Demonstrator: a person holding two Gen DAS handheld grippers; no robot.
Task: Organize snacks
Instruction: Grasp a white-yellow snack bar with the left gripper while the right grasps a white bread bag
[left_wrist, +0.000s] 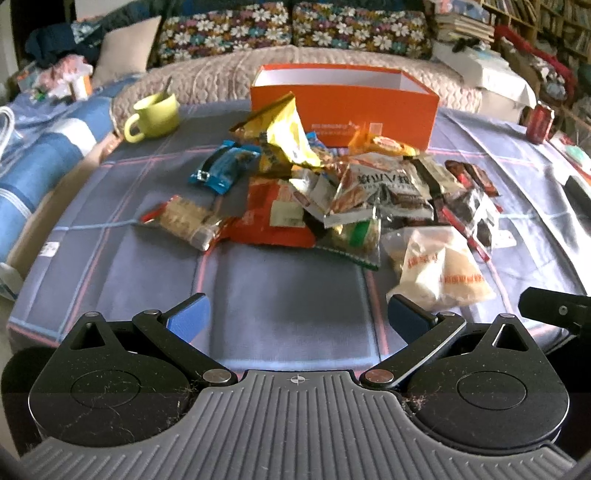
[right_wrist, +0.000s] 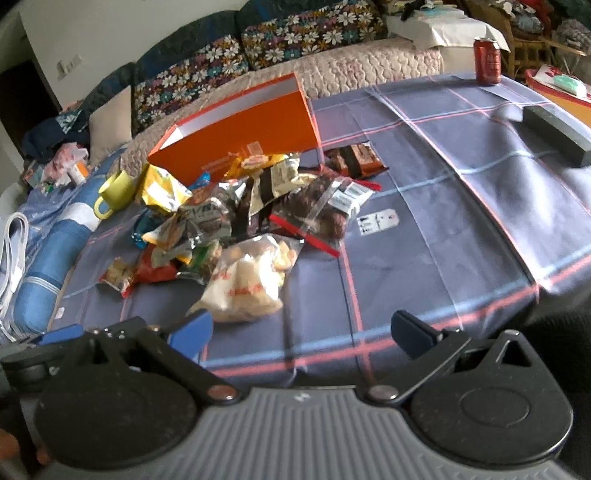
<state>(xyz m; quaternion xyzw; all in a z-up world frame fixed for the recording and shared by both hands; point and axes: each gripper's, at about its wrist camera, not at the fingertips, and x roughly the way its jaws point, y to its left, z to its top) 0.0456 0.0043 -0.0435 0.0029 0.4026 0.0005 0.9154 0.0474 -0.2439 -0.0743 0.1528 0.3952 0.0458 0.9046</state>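
On the blue plaid tablecloth (left_wrist: 288, 295), a yellow-green mug (left_wrist: 157, 114) stands toward the far left edge, then a loose heap of crinkled snack packets (left_wrist: 325, 192) lies mid-table against the open orange box (left_wrist: 343, 107), with left gripper (left_wrist: 298, 317) and right gripper (right_wrist: 301, 328) both spread wide, holding nothing.

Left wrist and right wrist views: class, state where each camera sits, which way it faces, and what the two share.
Left wrist: on the left hand-held gripper, facing the snack pile and orange box head-on; open fingers show, plus the right hand-held gripper's edge.
Right wrist: on the right hand-held gripper, facing the pile from its right; open fingers show.
Shared: white puffed-snack bag, green mug, red can.
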